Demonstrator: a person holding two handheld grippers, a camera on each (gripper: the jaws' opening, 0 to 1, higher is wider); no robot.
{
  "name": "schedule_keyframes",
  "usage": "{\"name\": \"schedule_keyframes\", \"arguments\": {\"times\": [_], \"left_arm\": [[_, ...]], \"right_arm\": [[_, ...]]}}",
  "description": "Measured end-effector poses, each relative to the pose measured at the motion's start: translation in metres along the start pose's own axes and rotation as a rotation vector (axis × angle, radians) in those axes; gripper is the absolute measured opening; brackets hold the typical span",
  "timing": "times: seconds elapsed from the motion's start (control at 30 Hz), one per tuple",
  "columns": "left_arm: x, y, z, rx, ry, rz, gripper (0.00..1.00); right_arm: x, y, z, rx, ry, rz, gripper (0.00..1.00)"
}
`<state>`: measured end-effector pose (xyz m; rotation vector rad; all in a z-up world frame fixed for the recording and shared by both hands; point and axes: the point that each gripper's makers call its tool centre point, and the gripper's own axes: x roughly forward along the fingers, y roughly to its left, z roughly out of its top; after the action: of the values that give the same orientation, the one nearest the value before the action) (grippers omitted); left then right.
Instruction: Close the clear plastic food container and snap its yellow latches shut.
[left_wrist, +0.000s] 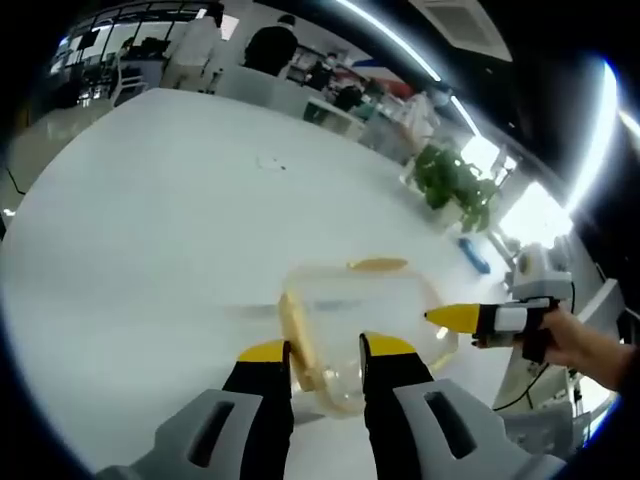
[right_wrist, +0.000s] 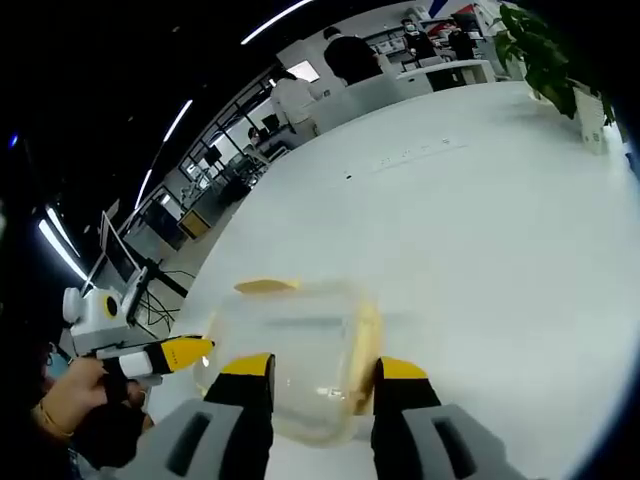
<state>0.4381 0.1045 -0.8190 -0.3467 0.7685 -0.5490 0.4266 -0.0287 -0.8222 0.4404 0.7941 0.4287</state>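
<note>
A clear plastic food container (left_wrist: 365, 310) with its lid resting on top sits on the white table (left_wrist: 170, 220). One yellow latch (left_wrist: 378, 264) shows on its far side, another (left_wrist: 293, 332) on its left side. My left gripper (left_wrist: 326, 350) stands open at the container's near edge, the left latch between its yellow-tipped jaws. A hand (left_wrist: 585, 345) brings the right gripper's yellow tip (left_wrist: 447, 317) up to the container's right side. In the right gripper view the container (right_wrist: 295, 350) lies just beyond my open right gripper (right_wrist: 322, 368), with a latch (right_wrist: 366, 345) near its right jaw.
A potted plant (left_wrist: 455, 185) and a small blue item (left_wrist: 476, 255) stand near the table's far right edge. Desks, screens and people fill the room behind the table (right_wrist: 480, 200). The left gripper's tip (right_wrist: 175, 353) and its hand (right_wrist: 70, 400) enter from the left.
</note>
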Motion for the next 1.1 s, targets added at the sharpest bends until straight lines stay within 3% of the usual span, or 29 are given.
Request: {"name": "schedule_keyframes", "arguments": {"times": [0.27,0.47,0.57,0.67,0.7,0.77,1.1], "left_arm": [[-0.001,0.001,0.002,0.0,-0.013,0.027,0.25],[-0.004,-0.001,0.005,0.124,-0.032,0.066,0.27],[-0.004,-0.002,0.0,0.149,-0.001,0.075,0.36],[-0.009,-0.004,0.003,0.178,-0.02,0.091,0.39],[-0.01,-0.004,0.005,0.177,-0.029,0.09,0.39],[-0.014,-0.005,0.007,0.186,-0.038,0.09,0.38],[-0.02,-0.008,0.015,0.226,-0.053,0.087,0.38]], "right_arm": [[0.004,0.0,0.0,-0.005,-0.009,-0.002,0.38],[0.002,0.002,-0.005,-0.027,-0.012,-0.005,0.4],[-0.001,0.003,-0.007,-0.019,-0.023,-0.014,0.4],[-0.003,-0.001,-0.006,-0.019,-0.046,-0.039,0.42],[-0.007,-0.008,0.002,-0.12,-0.088,-0.087,0.41],[-0.011,-0.01,0.007,-0.185,-0.093,-0.109,0.4],[-0.011,0.01,0.023,-0.222,-0.107,-0.041,0.39]]}}
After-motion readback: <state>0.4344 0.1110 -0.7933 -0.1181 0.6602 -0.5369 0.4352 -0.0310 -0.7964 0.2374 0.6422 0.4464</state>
